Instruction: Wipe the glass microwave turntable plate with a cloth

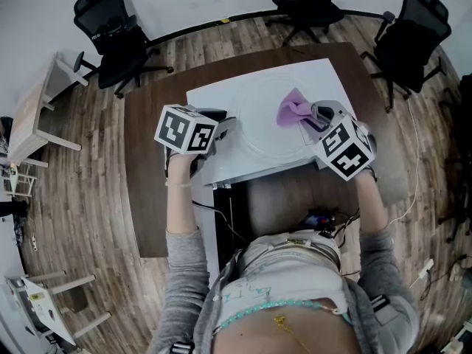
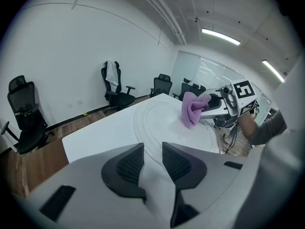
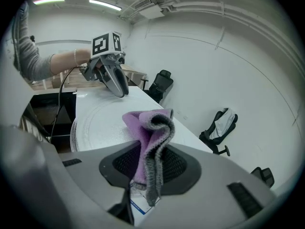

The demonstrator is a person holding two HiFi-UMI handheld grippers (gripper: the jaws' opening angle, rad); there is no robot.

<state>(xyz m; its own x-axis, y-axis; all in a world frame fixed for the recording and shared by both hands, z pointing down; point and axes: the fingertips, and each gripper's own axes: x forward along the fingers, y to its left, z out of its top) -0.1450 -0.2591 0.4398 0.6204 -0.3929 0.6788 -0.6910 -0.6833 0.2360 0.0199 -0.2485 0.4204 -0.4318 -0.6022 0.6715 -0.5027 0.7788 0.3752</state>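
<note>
The round glass turntable plate lies flat on a white board on the brown table. My left gripper is at the plate's left rim. In the left gripper view its jaws stand nearly together, with the plate's edge between the pads. My right gripper is shut on a bunched purple cloth over the plate's right part. From the right gripper view the cloth stands up out of the jaws, with the plate and the left gripper beyond it.
Black office chairs stand round the far side of the brown table. A small white table is at the left. Cables hang below the near table edge. Another chair has a garment on it.
</note>
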